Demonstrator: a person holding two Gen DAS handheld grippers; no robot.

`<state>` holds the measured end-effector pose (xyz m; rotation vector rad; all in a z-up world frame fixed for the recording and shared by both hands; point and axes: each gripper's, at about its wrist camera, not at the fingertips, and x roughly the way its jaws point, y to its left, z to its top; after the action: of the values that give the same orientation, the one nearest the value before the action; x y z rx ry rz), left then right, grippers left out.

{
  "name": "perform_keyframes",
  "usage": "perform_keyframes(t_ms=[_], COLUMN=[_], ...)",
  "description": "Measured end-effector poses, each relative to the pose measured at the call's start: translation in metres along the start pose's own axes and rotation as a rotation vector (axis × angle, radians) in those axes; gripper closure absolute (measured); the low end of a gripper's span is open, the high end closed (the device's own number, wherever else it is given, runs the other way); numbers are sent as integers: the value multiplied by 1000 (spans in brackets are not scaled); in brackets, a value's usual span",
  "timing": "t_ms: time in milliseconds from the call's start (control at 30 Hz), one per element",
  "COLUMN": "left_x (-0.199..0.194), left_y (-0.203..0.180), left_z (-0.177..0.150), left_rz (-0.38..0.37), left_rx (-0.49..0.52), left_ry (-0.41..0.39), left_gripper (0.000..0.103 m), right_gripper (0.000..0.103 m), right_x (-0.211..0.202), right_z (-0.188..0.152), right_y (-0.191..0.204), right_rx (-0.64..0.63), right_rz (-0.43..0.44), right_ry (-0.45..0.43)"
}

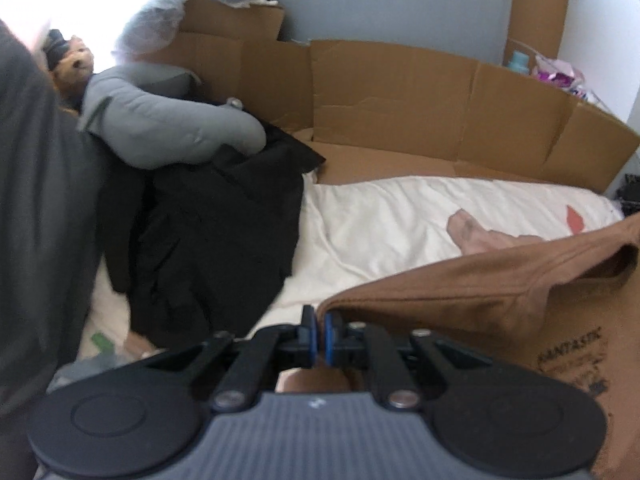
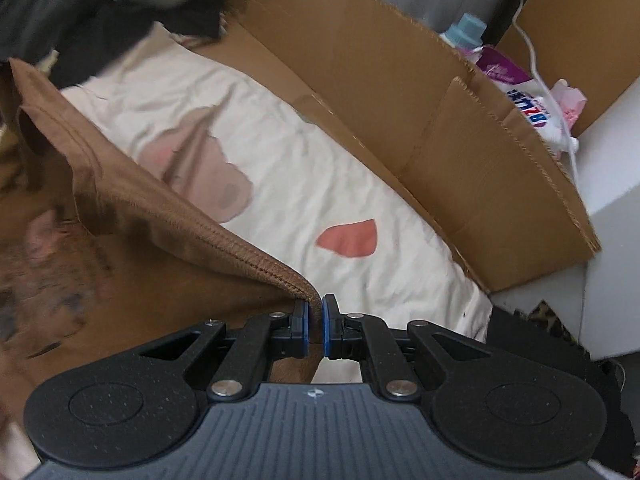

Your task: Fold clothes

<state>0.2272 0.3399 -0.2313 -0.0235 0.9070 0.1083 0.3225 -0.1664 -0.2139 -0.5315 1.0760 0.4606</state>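
Your left claw (image 1: pixel 319 334): clamped on one brown T-shirt's (image 1: pixel 480 292) hem | your right claw (image 2: pixel 315 326): pinched tight on another edge of the same shirt (image 2: pixel 132 200) | shirt hangs between both claws over one white bedsheet (image 2: pixel 320 184) | one black garment pile (image 1: pixel 216 232), one grey pillow (image 1: pixel 168 128), one cardboard sheet (image 1: pixel 400 100) beyond.

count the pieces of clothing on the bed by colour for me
Brown: 1, the brown shirt, pinched by the left gripper and the right gripper
Black: 1, the black garment
Dark grey: 1, the dark grey cloth
Total: 3
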Motion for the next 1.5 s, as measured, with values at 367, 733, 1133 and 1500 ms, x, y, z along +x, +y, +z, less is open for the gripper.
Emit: perform_keyframes(t_ms=[367,733,1133,1500], left_x=[90,137,152,161], left_y=[12,31,31,26], left_z=[14,12,23,33], left_rz=[16,48,125,168], left_rx=[53,53,45,70], left_ry=[39,148,131,142], left_gripper=[99,98,98,98], right_gripper=[98,98,98,98], right_x=[106,160,194,222], right_z=[37,80,110,125], right_y=[-12,-7,-14,-5], right_rx=[29,34,22,-53], right_rz=[-49,-107,-155,-213], right_ry=[100,115,132,139])
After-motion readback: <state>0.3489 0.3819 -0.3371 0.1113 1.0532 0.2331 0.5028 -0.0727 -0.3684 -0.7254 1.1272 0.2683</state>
